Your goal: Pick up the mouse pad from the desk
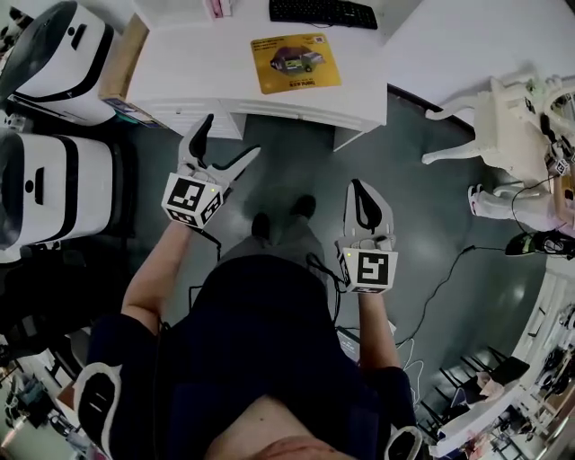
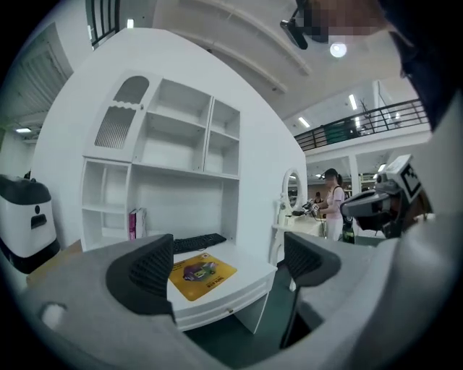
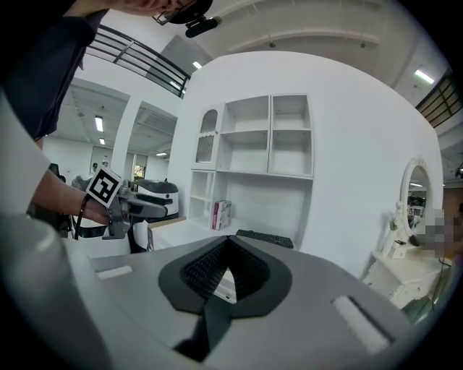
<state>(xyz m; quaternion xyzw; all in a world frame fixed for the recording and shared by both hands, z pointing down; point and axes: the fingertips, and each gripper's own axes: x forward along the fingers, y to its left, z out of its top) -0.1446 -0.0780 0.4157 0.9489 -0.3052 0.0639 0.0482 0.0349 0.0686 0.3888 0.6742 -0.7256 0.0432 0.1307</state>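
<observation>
The yellow mouse pad [image 1: 295,62] lies flat on the white desk [image 1: 198,63], just in front of the black keyboard [image 1: 323,13]. Both grippers are well short of it: the left gripper [image 1: 232,137] has its jaws spread wide with nothing in them, and the right gripper [image 1: 361,189] is pressed together, empty too.

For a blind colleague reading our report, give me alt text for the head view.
Seen from above, a person faces a white desk holding two grippers: the left gripper open and empty, the right gripper shut. A yellow mouse pad lies on the desk near a black keyboard.
</observation>
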